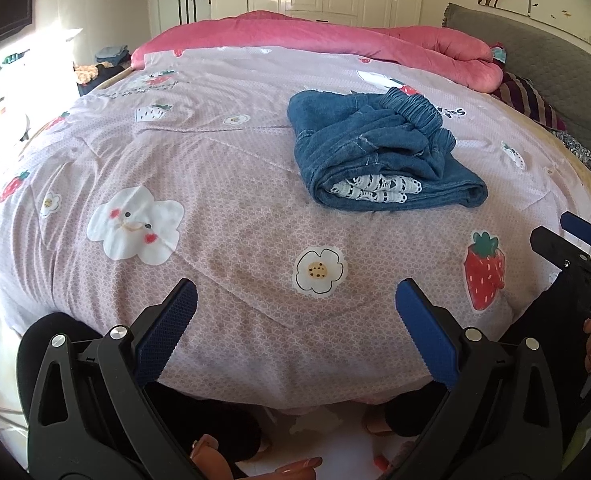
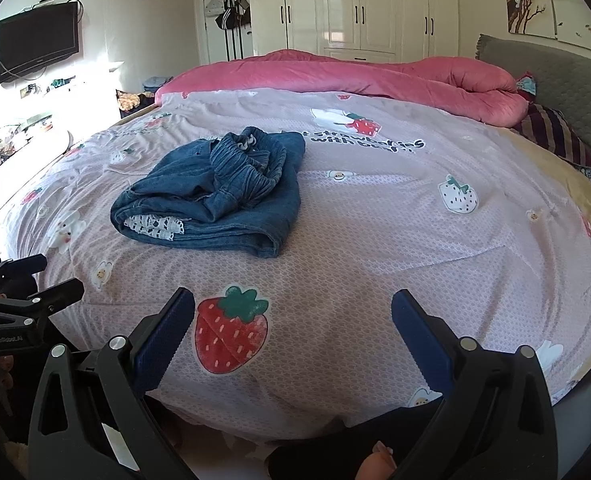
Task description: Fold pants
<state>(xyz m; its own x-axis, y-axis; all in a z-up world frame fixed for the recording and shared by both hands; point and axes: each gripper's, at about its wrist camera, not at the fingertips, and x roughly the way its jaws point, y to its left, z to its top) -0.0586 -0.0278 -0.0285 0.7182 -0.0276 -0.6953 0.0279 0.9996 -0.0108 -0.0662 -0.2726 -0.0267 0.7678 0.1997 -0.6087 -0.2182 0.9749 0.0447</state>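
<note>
Blue denim pants (image 1: 379,152) lie in a folded bundle on the bed, elastic waistband on top and white lace trim showing at the near fold. They also show in the right wrist view (image 2: 215,196). My left gripper (image 1: 295,304) is open and empty, held at the bed's near edge, well short of the pants. My right gripper (image 2: 293,312) is open and empty, also at the near edge, to the right of the pants. The right gripper shows at the right edge of the left wrist view (image 1: 571,240). The left gripper shows at the left edge of the right wrist view (image 2: 35,280).
The pink bedspread (image 2: 375,216) with strawberry and flower prints covers the bed. A rolled pink quilt (image 2: 375,76) lies along the far side. A grey headboard (image 2: 555,76) and striped pillow (image 2: 555,132) are at the right. Wardrobes and a wall television stand behind.
</note>
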